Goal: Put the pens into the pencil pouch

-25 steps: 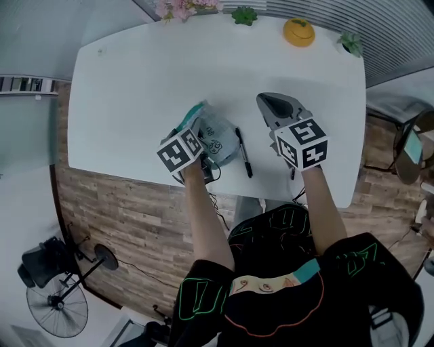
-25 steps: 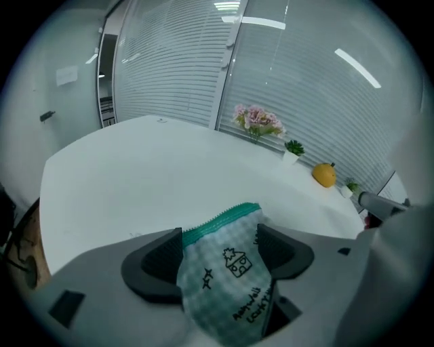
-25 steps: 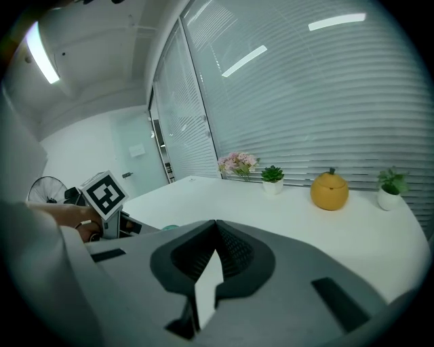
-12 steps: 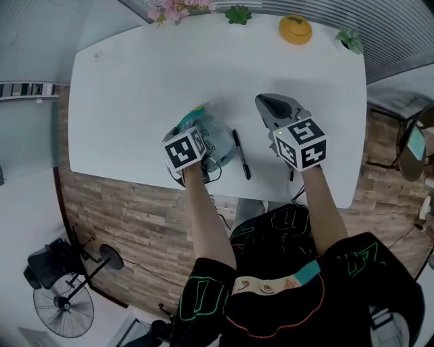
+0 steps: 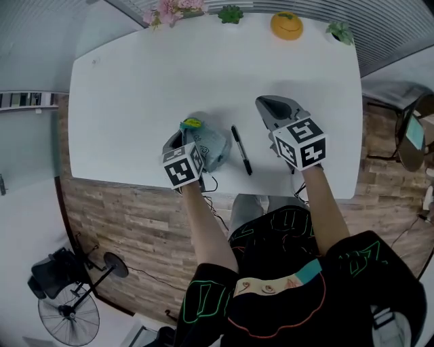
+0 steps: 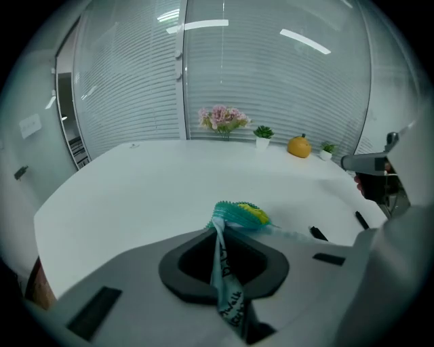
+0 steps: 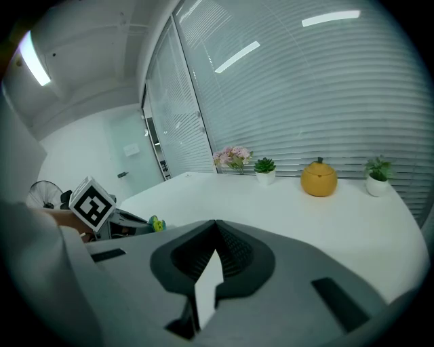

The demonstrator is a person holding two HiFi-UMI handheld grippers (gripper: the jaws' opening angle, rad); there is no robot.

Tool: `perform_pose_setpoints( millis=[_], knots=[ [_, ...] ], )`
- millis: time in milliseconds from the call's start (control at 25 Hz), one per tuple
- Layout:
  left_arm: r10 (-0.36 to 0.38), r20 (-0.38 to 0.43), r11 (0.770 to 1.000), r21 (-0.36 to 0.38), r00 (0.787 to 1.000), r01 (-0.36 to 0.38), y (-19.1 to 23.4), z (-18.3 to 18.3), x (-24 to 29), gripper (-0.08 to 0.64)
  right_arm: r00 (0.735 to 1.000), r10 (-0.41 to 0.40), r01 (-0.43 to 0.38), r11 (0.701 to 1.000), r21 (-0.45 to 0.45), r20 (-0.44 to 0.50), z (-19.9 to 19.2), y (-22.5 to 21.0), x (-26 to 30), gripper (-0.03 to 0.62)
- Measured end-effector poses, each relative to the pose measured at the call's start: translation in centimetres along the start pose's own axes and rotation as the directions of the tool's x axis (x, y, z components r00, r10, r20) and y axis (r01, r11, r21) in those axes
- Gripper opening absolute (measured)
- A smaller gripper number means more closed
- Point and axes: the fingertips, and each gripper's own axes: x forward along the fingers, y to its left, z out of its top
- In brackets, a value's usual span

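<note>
A pale teal printed pencil pouch (image 5: 211, 146) lies on the white table (image 5: 135, 81) near the front edge. My left gripper (image 5: 183, 134) holds its left edge. Its jaws have just been closing, and a fold of pouch fabric (image 6: 222, 268) is pinched between them. The pouch's green and yellow end (image 6: 241, 213) sticks out past the tips. A black pen (image 5: 241, 150) lies just right of the pouch, its end (image 6: 317, 233) also showing in the left gripper view. My right gripper (image 5: 263, 101) hovers right of the pen, shut, with nothing seen between its jaws (image 7: 215, 227).
Along the table's far edge stand pink flowers (image 5: 173, 8), a small green plant (image 5: 230, 13), a yellow pumpkin-shaped jar (image 5: 286, 25) and another plant (image 5: 339, 30). A fan (image 5: 68, 315) stands on the floor at lower left. A glass wall with blinds backs the table.
The left gripper rolled and closed on the pouch's left edge; the pouch is bunched up under it. The right gripper and the pen stayed where they were.
</note>
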Motion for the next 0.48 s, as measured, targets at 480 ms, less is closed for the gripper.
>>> perform_pose_setpoints(
  millis=[480],
  knots=[
    [-0.125,0.536,0.988,-0.012,0.835,0.155,2.8,3.6,-11.8,0.018,0.997,0.022,-0.014,0.994,-0.111,0.077,2.6,8.5,-1.3,0.002]
  ],
)
